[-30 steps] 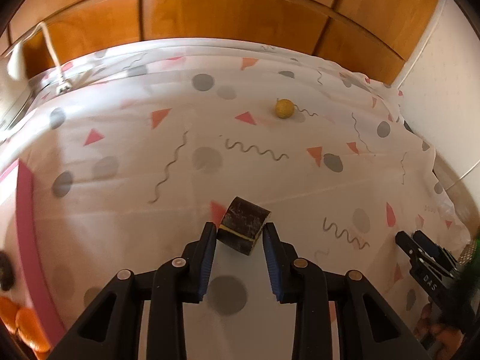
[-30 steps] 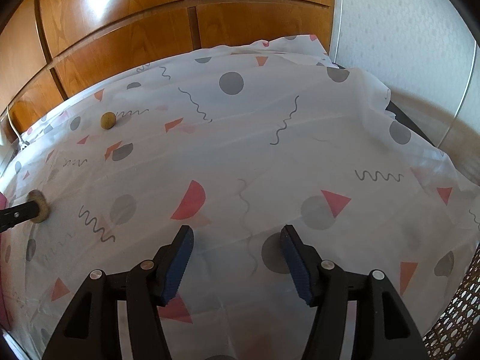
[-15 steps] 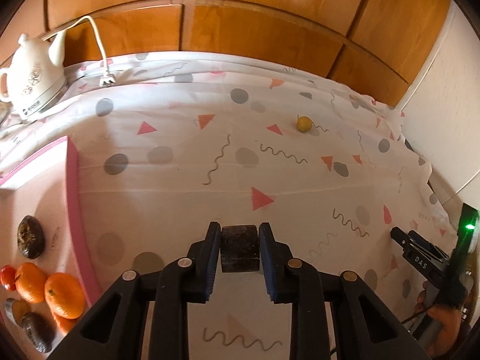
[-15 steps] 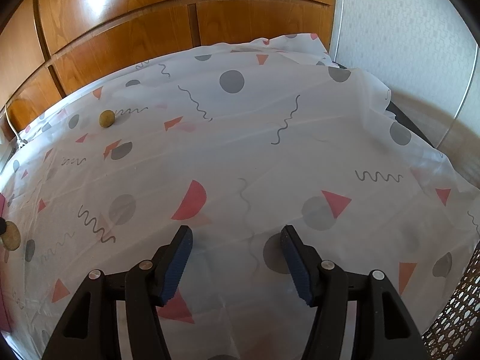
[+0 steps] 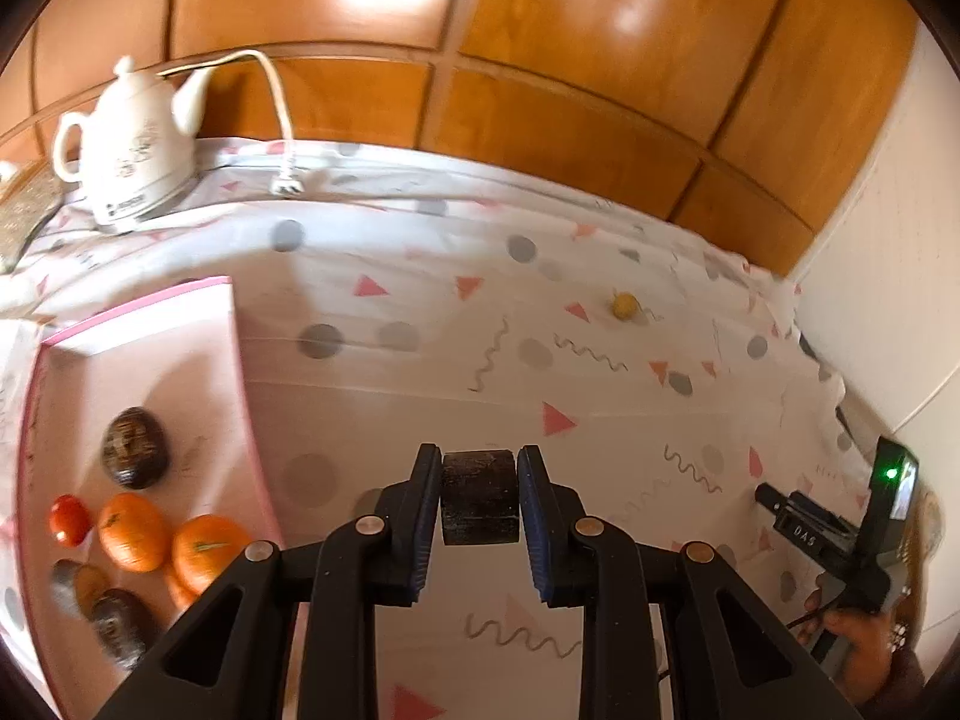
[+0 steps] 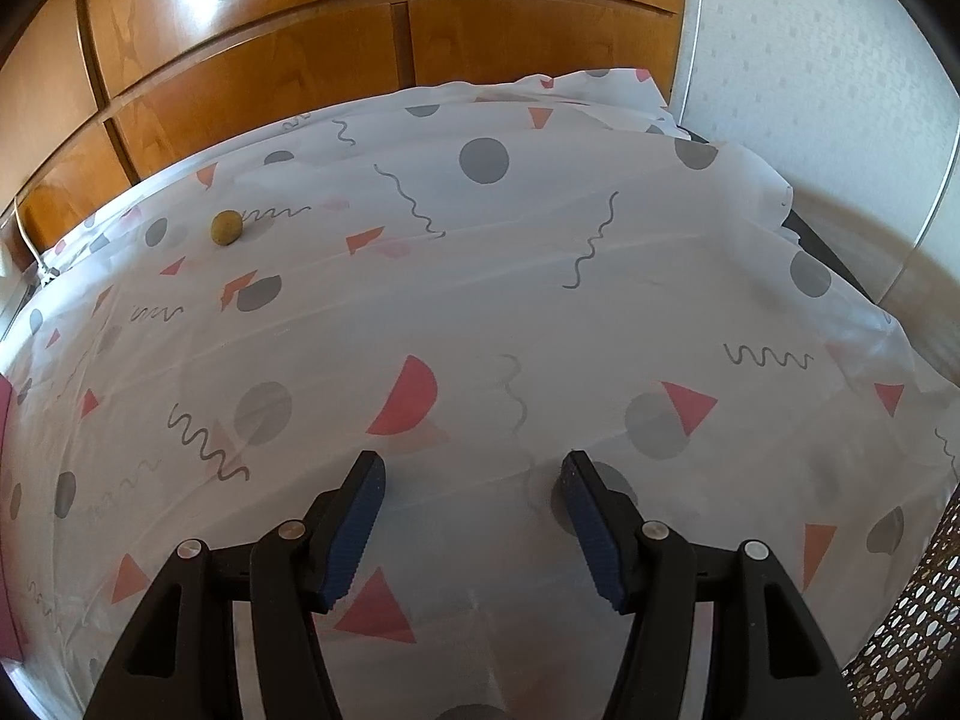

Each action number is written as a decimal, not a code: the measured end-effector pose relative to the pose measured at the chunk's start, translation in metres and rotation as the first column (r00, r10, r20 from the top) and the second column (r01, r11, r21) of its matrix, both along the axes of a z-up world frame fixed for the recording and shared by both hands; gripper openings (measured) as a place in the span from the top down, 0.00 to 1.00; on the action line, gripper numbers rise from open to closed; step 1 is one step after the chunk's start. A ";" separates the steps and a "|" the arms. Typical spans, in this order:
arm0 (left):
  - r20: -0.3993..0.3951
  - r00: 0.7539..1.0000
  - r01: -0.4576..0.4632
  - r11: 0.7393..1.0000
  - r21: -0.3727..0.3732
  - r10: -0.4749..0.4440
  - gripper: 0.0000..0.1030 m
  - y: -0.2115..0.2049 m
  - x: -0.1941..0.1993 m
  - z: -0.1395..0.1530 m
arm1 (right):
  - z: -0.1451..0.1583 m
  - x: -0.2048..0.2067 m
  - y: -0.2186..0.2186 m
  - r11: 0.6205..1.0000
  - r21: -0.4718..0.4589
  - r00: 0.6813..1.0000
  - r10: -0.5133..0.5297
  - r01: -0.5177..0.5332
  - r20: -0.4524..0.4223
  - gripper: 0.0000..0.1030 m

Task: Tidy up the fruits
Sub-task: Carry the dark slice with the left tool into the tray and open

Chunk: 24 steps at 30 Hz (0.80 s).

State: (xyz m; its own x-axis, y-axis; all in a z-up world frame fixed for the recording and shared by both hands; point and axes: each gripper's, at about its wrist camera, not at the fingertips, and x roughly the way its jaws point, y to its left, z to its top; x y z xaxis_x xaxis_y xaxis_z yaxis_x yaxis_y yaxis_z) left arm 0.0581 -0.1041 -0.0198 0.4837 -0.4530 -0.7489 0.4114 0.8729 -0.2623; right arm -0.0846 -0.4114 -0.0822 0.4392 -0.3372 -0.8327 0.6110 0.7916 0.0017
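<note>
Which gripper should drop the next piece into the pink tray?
Left. The left gripper is already shut on a dark fruit chunk, with the pink tray just to its left. The right gripper is open, empty and far from it.

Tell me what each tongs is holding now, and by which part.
Left tongs clamp a dark brown cut fruit piece by its two opposite sides. Right tongs are open, holding nothing.

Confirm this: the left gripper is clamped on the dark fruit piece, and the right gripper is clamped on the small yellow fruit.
Wrong on the right gripper: the right wrist view shows it open and empty, the small yellow fruit lying far off on the tablecloth. The left gripper does clamp the dark fruit piece.
</note>
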 end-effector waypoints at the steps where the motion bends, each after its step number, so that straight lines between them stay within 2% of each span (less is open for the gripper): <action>1: 0.002 1.000 -0.016 1.000 -0.009 0.016 0.75 0.008 0.000 0.003 | 0.000 0.001 0.001 1.000 -0.001 1.000 0.005 -0.005 -0.002 0.40; 8: 0.012 0.986 -0.164 0.984 -0.063 0.165 0.75 0.076 0.005 0.014 | 0.000 0.010 0.010 0.999 -0.003 0.999 0.037 -0.037 -0.009 0.40; 15: 0.008 0.949 -0.314 0.947 -0.062 0.316 0.75 0.149 -0.002 0.009 | 0.000 0.020 0.016 0.998 -0.008 0.998 0.060 -0.060 -0.013 0.40; 19: 0.001 0.934 -0.356 0.933 -0.046 0.356 0.75 0.174 -0.012 0.000 | 0.000 0.028 0.018 0.997 -0.010 0.997 0.076 -0.076 -0.020 0.40; 24: -0.013 0.934 -0.357 0.934 -0.025 0.357 0.75 0.187 -0.026 -0.012 | 0.000 0.039 0.023 0.996 0.003 0.995 0.094 -0.094 -0.021 0.40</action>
